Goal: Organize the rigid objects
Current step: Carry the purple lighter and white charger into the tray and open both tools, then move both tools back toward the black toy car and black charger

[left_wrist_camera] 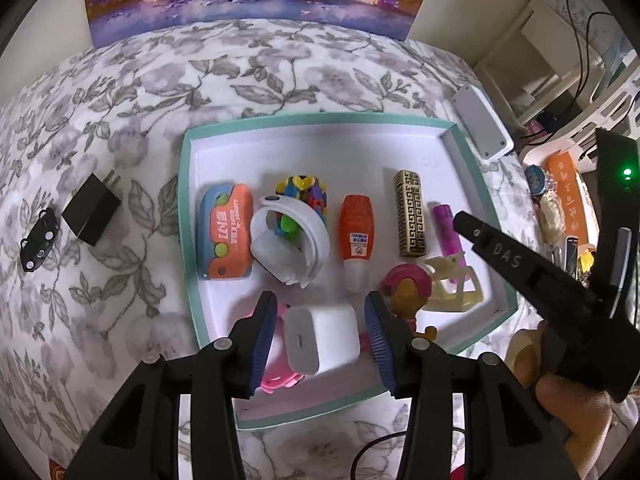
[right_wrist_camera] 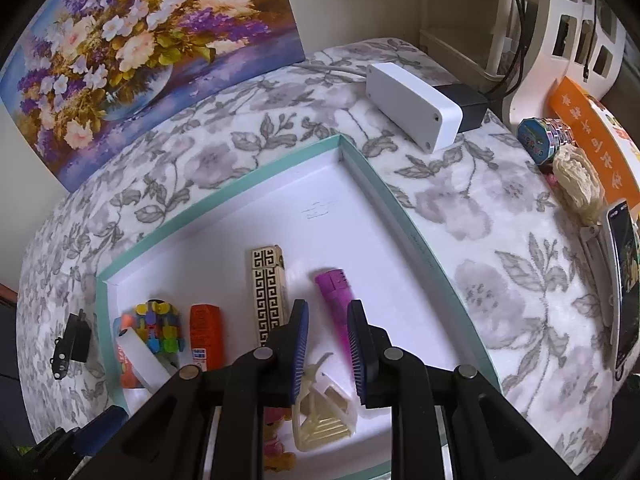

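Your left gripper [left_wrist_camera: 320,340] hung over the near edge of the teal-rimmed tray [left_wrist_camera: 188,216], and the white charger block [left_wrist_camera: 322,338] lay directly between its fingers [left_wrist_camera: 262,340]. The fingers stood apart on either side of the block, with a gap visible at each face, so it was framed but not pinched. The block lay tilted on a pink toy [left_wrist_camera: 280,380], its long axis running roughly along the line the gripper pointed, which suited a squeeze across its narrow width.

Your right gripper [right_wrist_camera: 326,344] hovered near the tray's right edge with its fingers close together, nearly shut, and nothing pressed between them. The purple lighter [right_wrist_camera: 336,300] lay just ahead of those fingertips, its long axis pointing away towards the tray's far right corner, and the cream plastic frame [right_wrist_camera: 320,416] sat below the fingers.

On the bedspread [left_wrist_camera: 120,128], beyond the tray's left edge, the black plug adapter [left_wrist_camera: 91,214] and a small black clip [left_wrist_camera: 38,240] were still outside the tray. They lay on your left hand's side, well apart from the right.
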{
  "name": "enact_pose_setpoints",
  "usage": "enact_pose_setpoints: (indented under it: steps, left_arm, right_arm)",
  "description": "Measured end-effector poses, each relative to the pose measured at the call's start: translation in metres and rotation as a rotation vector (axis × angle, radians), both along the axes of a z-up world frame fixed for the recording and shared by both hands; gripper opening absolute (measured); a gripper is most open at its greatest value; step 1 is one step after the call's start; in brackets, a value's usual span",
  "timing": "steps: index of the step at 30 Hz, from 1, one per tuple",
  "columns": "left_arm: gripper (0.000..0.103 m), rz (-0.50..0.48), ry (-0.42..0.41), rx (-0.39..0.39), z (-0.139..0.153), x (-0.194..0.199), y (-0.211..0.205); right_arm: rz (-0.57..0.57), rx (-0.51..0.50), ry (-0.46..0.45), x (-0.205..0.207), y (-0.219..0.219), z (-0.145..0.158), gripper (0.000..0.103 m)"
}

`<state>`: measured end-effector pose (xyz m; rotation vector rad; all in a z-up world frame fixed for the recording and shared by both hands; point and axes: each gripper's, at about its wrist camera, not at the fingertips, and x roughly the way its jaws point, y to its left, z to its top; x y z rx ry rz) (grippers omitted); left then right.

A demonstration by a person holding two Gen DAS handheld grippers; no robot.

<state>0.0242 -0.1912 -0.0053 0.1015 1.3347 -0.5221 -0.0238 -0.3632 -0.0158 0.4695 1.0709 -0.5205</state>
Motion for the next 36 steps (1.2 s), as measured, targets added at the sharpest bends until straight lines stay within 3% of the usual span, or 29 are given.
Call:
enact_pose_setpoints:
  steps: [5, 12, 17, 24, 27, 31, 36]
  left_arm:
    - [0.049, 0.039, 0.011, -0.032, 0.008, 0.009, 0.011]
    - [0.058, 0.199, -0.003, -0.068, 0.022, 0.038, 0.06]
    - [0.064, 0.315, -0.026, -0.046, 0.026, 0.059, 0.104]
    - [0.065, 0.448, -0.042, -0.001, 0.025, 0.078, 0.162]
    - [0.066, 0.473, -0.046, 0.018, 0.024, 0.081, 0.177]
    - [0.067, 0.508, -0.036, 0.024, 0.019, 0.085, 0.194]
    - [0.067, 0.54, -0.04, 0.045, 0.017, 0.087, 0.212]
  right_arm:
    - [0.004, 0.003, 0.007, 0.003, 0.006, 0.007, 0.022]
    - [0.075, -0.044, -0.024, 0.01, 0.037, 0.035, 0.022]
    - [0.124, -0.057, -0.028, 0.015, 0.06, 0.043, 0.024]
    - [0.178, -0.061, 0.0, 0.024, 0.088, 0.037, 0.025]
    - [0.209, -0.05, 0.003, 0.029, 0.1, 0.034, 0.031]
    - [0.228, -0.049, -0.004, 0.034, 0.115, 0.034, 0.053]
    - [0.253, -0.037, -0.02, 0.039, 0.132, 0.035, 0.054]
